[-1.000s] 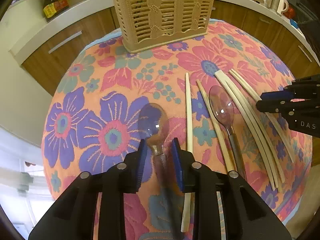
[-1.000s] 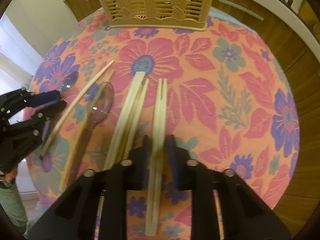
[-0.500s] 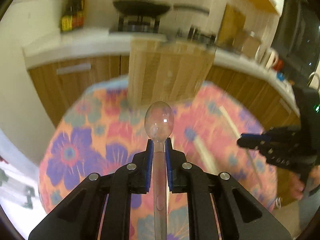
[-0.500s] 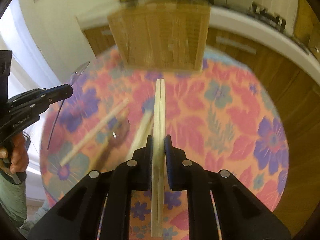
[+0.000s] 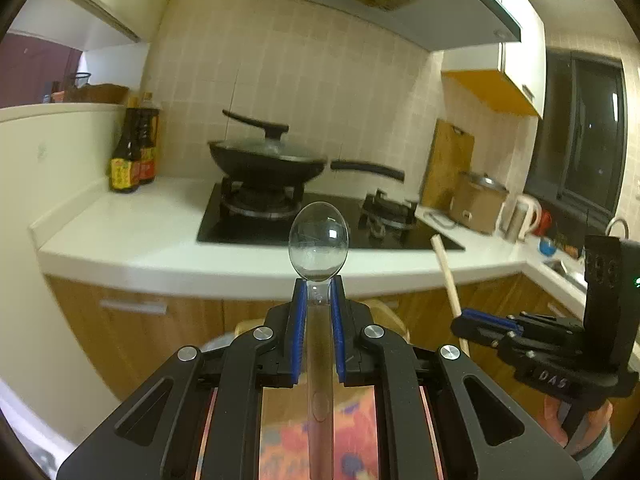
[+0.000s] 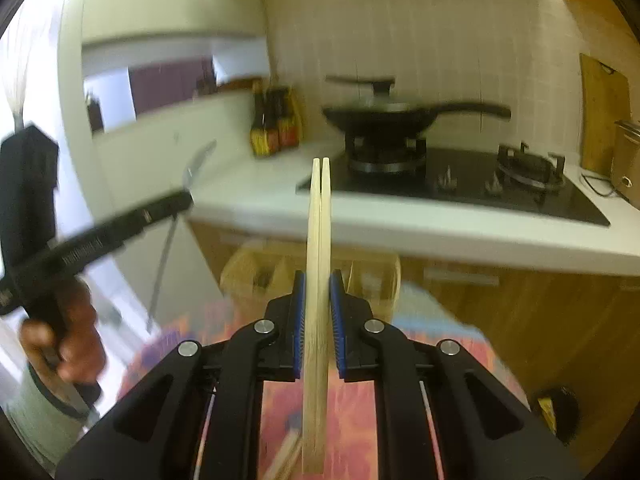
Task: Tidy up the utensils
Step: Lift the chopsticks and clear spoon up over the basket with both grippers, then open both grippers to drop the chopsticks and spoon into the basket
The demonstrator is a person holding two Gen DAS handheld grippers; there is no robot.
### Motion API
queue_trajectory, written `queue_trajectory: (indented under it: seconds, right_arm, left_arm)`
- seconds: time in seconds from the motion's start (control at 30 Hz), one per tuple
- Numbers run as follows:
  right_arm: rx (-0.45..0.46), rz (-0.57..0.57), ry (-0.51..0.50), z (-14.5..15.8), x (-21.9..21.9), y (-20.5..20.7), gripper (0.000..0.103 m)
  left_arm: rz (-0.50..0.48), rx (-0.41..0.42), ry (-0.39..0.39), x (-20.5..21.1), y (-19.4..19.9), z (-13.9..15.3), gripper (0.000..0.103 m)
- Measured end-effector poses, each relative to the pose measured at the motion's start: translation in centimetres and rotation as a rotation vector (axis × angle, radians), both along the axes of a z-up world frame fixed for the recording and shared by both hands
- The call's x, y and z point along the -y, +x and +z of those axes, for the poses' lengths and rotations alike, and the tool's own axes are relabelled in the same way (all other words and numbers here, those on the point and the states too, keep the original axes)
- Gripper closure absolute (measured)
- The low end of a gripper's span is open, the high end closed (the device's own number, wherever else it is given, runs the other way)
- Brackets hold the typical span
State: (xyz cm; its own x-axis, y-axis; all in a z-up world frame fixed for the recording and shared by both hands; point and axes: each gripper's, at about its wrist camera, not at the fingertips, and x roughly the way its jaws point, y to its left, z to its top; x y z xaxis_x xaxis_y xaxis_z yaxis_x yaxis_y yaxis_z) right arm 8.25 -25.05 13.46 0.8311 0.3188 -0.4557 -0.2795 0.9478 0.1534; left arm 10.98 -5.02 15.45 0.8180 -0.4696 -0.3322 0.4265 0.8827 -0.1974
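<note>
Two items in hand, none yet stowed. Left gripper [image 5: 318, 320]: clamped on clear plastic spoon [image 5: 318, 246], bowl forward, held aloft. Right gripper [image 6: 318, 320]: clamped on chopstick pair [image 6: 318, 280], tips forward. Woven basket [image 6: 248, 276]: on floral cloth [image 6: 352, 408] beyond the fingers, blurred, contents not discernible. Remaining, by judgement: deposit both loads; further chopsticks [image 6: 286, 456] lie on cloth.

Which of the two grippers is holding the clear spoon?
The left gripper: its jaws clamp the clear spoon by the handle, bowl pointing forward. The right gripper clamps a pair of pale chopsticks instead.
</note>
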Motion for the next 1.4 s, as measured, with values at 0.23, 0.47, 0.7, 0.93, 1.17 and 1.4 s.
queue_trajectory:
  seconds: [0.23,0.47,0.7,0.93,1.17,1.4]
  right_arm:
    - [0.270,-0.156,-0.053,3.0,0.7,3.2,0.093]
    - [0.335,-0.192,-0.004,2.2,1.1,6.9,0.093]
    - [0.352,-0.221,-0.045,-0.5,-0.2,9.2,0.093]
    - [0.321,-0.246,-0.019,-3.2,0.0,9.9,0.093]
    - [0.289,-0.238,0.032,-3.9,0.6,8.7,0.093]
    - [0.211,-0.195,0.080,-3.5,1.6,5.9,0.089]
  left_arm:
    - [0.038,0.068,-0.055,0.5,4.8,0.2,0.093]
    - [0.055,0.086,-0.090,1.0,8.0,-0.8,0.093]
    - [0.137,0.131,-0.045,1.4,9.0,-3.0,0.093]
    - [0.139,0.095,-0.087,0.4,10.1,-5.2,0.093]
    - [0.107,0.085,-0.084,-0.2,8.7,-6.6,0.092]
    - [0.067,0.044,-0.081,-1.7,6.1,-6.8,0.081]
